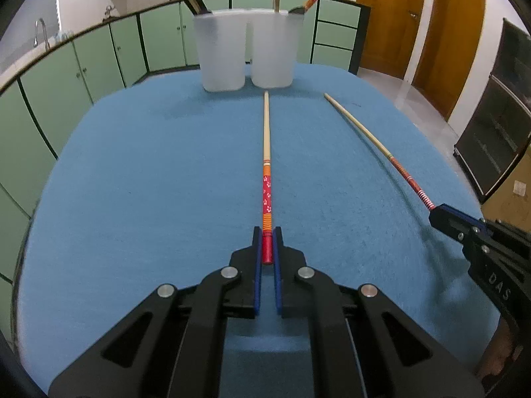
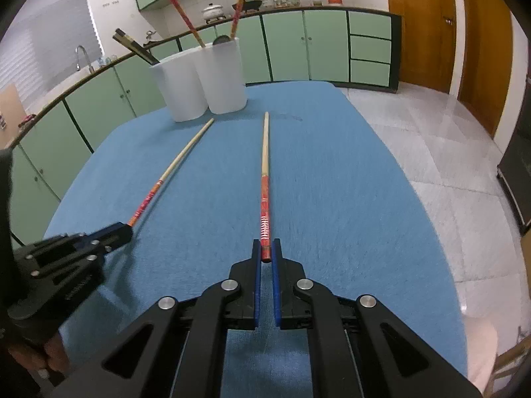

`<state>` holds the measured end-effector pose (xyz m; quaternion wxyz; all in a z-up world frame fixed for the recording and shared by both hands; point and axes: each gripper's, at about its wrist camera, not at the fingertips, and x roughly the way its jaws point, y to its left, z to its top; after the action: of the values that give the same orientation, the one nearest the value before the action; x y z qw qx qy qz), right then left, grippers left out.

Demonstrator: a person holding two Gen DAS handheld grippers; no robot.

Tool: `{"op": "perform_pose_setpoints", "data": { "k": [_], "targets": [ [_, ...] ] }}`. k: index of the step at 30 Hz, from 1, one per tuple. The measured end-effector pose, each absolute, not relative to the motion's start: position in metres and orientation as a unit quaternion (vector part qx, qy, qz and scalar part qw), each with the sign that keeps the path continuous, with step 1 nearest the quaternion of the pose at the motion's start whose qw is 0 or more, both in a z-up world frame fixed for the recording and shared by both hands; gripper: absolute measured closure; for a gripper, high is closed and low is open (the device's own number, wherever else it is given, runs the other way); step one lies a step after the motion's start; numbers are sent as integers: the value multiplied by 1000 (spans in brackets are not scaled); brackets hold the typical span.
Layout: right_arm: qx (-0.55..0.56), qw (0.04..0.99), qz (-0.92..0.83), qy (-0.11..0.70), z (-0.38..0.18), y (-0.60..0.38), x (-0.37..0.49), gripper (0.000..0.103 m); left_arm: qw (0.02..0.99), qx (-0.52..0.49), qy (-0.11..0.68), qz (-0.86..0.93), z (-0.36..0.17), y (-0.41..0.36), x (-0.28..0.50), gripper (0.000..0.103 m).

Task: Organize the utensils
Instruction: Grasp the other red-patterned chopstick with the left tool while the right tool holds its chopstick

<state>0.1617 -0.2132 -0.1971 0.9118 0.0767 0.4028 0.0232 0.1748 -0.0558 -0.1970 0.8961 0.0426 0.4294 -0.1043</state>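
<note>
On the blue tablecloth a pale chopstick with a red flowered end points at two white cups. My left gripper is shut on its red end. A second chopstick with a red striped end lies to the right, and my right gripper is shut on its end. In the left wrist view the right gripper shows at the right edge with that striped chopstick. In the right wrist view the left gripper shows at the left with the flowered chopstick.
The cups stand at the far end of the table and hold dark chopsticks, red chopsticks and a spoon. Green cabinets run behind. A tiled floor lies past the table's right edge.
</note>
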Motion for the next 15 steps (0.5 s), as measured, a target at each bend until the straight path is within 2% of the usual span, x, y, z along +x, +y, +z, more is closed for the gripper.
{"op": "perform_pose_setpoints", "data": {
  "k": [6, 15],
  "targets": [
    [59, 913, 32, 403, -181, -208, 161, 97, 909, 59, 399, -103, -169, -49, 166, 98],
    [68, 931, 51, 354, -127, -217, 158, 97, 934, 59, 335, -108, -116, -43, 156, 98]
  ]
}}
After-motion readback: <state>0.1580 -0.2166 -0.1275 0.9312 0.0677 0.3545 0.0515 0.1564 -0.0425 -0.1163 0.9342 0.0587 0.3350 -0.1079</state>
